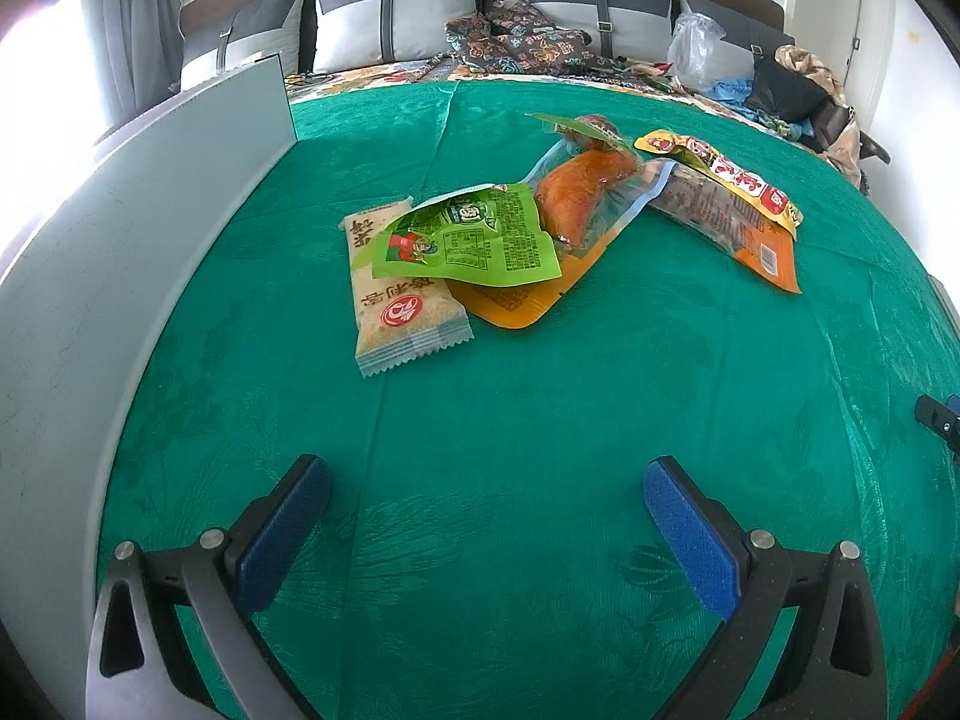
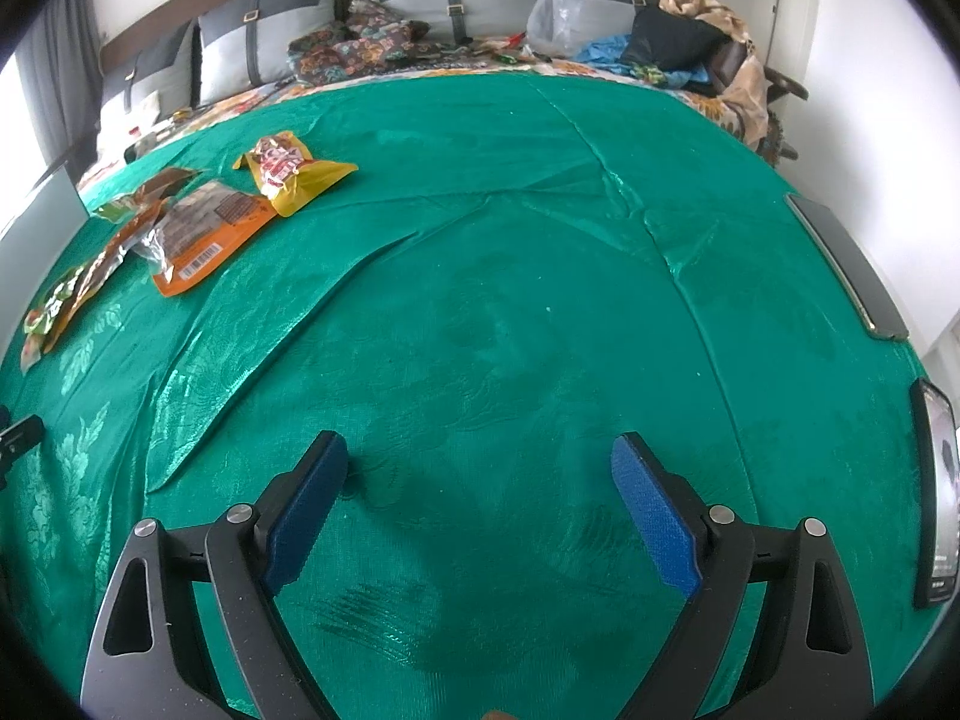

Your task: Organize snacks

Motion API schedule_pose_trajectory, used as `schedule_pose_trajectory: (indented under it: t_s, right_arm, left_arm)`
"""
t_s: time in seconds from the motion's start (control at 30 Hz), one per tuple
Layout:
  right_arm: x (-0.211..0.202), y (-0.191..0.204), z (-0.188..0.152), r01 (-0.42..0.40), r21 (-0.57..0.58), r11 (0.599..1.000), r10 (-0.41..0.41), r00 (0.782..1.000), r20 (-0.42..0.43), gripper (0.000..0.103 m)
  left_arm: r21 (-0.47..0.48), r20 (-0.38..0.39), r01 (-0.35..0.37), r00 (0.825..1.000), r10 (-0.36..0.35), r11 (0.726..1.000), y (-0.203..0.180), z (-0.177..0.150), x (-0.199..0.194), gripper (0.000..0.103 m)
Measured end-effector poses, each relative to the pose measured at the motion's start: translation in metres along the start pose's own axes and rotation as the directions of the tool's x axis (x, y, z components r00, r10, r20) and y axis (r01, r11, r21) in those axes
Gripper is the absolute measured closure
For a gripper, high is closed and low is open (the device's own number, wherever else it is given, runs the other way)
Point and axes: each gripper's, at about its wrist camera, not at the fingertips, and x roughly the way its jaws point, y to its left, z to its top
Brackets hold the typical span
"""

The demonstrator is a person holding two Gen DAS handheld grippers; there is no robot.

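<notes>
Several snack packets lie in a loose pile on the green cloth (image 1: 540, 396). A beige cracker packet (image 1: 402, 306) is nearest, with a green packet (image 1: 474, 237) partly over it. An orange packet holding a chicken leg (image 1: 576, 198) lies behind them, and a yellow-orange packet (image 1: 732, 198) lies to the right. My left gripper (image 1: 486, 516) is open and empty, well short of the pile. In the right wrist view the pile sits far left, with the yellow packet (image 2: 294, 171) and an orange packet (image 2: 204, 234) showing. My right gripper (image 2: 480, 492) is open and empty over bare cloth.
A grey upright panel (image 1: 150, 192) borders the cloth on the left. Grey flat objects (image 2: 846, 264) and a phone-like device (image 2: 939, 492) lie at the right edge. Pillows (image 1: 390, 18), patterned fabric, a plastic bag (image 1: 696, 48) and clothes lie behind the cloth.
</notes>
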Motion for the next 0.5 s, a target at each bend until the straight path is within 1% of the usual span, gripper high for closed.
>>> schedule_pose_trajectory:
  t_s: [0.5]
  right_arm:
    - [0.0, 0.0001, 0.0003, 0.0, 0.0, 1.0, 0.0, 1.0, -0.001, 0.011]
  left_arm:
    - [0.0, 0.0, 0.0, 1.0, 0.0, 1.0, -0.0002, 0.0009, 0.0002, 0.0]
